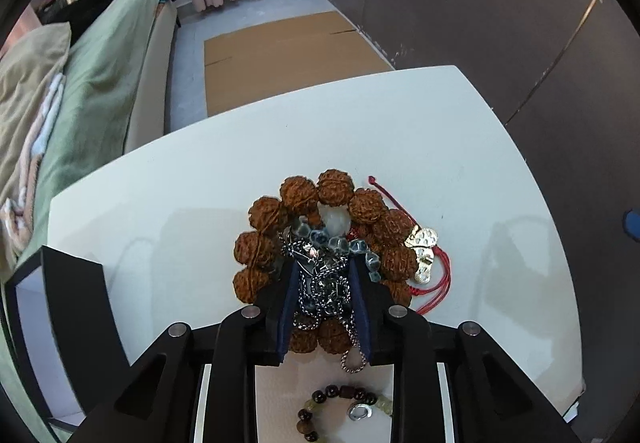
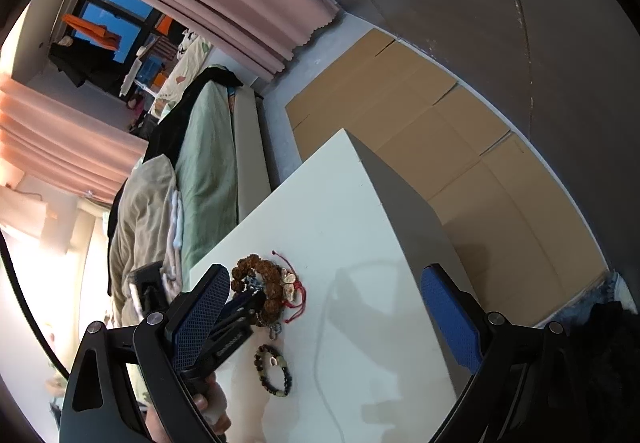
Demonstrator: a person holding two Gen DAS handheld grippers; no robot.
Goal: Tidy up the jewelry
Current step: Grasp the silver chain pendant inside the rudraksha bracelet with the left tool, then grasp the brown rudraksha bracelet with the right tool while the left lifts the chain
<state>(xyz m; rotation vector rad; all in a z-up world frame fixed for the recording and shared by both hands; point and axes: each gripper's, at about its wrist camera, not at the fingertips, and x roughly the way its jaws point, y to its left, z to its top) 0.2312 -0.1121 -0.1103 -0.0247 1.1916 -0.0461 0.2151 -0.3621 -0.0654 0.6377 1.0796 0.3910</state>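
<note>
While my left gripper [image 1: 325,279] clamps the tangled silver chain [image 1: 320,283] inside the brown seed bracelet [image 1: 304,195] on the white table [image 1: 440,123], my right gripper [image 2: 326,327] gapes; chain ends hidden.

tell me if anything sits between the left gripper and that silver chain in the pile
Nothing visible does. The left gripper already has its blue-padded fingers on either side of the silver chain, which lies tangled inside the ring of the brown seed bracelet. That bracelet circles the fingertips closely, and grey glazed beads crowd them too.
</note>
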